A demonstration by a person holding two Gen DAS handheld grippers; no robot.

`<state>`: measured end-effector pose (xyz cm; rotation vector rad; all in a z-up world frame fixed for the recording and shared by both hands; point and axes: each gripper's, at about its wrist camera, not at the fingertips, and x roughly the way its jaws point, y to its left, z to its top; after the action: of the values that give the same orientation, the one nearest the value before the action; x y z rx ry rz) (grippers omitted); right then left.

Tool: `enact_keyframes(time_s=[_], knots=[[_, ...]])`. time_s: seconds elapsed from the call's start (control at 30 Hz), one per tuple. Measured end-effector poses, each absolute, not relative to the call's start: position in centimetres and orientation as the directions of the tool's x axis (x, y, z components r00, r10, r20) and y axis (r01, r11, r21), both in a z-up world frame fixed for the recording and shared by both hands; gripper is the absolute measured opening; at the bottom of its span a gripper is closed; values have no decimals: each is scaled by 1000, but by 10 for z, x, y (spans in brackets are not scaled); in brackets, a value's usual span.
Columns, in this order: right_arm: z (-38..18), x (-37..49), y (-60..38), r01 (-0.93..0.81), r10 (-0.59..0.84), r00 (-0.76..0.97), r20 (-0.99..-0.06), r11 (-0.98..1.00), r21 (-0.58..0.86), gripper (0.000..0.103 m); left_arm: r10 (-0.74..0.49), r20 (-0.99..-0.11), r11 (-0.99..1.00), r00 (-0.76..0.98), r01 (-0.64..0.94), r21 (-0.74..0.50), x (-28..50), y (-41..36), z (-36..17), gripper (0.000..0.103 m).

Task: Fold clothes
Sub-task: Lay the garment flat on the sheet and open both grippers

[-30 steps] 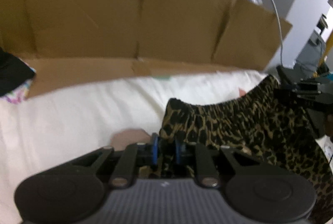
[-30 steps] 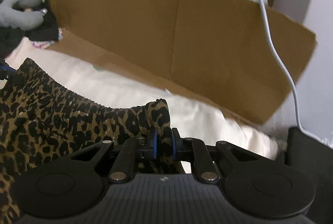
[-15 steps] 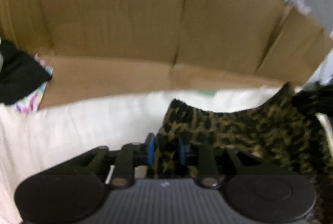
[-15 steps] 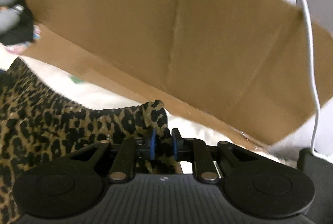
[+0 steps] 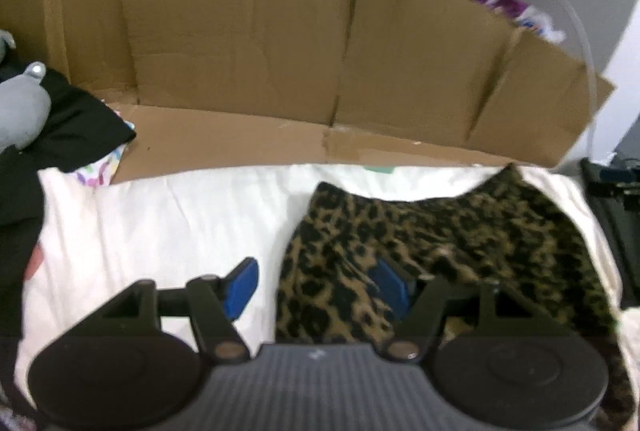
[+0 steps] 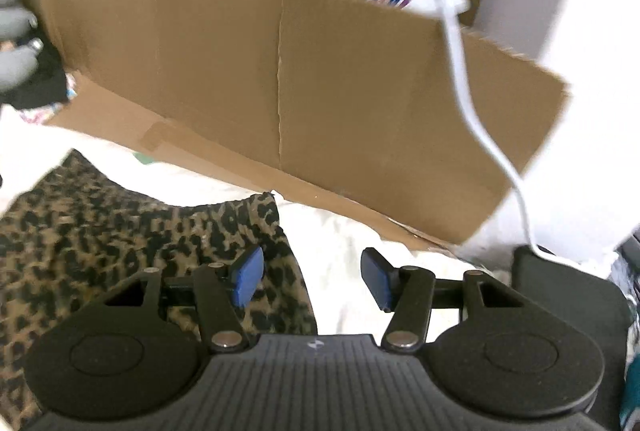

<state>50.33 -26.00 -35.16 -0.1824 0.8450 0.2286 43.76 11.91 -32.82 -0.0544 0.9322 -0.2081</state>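
A leopard-print garment (image 5: 440, 243) lies on the white bedding (image 5: 168, 231), its waistband edge toward the cardboard. My left gripper (image 5: 316, 289) is open, its blue pads wide apart over the garment's left corner, gripping nothing. In the right wrist view the same garment (image 6: 120, 231) lies at the left. My right gripper (image 6: 312, 277) is open over its right corner, the left pad over the fabric, the right pad over white bedding (image 6: 344, 243).
A flattened cardboard wall (image 5: 280, 63) stands behind the bedding, also seen in the right wrist view (image 6: 320, 83). Dark clothes and a grey plush (image 5: 24, 103) lie at left. A white cable (image 6: 472, 79) hangs at right. A black object (image 6: 568, 287) sits at right.
Both grippers were shut on the garment's top corners and held it up. Now both have opened and let go, and the garment lies on the bedding.
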Motion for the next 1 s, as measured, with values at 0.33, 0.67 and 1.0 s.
enact_keyframes(time_s=[0.33, 0.67, 1.0], knots=[[-314, 383, -323, -227, 146, 614, -776, 974, 4, 61, -170, -776, 983, 607, 49, -176, 333, 143, -288, 68], [-334, 291, -334, -121, 127, 604, -787, 990, 67, 81, -172, -807, 984, 565, 57, -170, 243, 134, -317, 83], [-413, 270, -310, -159, 200, 467, -862, 977, 141, 82, -194, -832, 981, 520, 109, -161, 251, 98, -401, 82]])
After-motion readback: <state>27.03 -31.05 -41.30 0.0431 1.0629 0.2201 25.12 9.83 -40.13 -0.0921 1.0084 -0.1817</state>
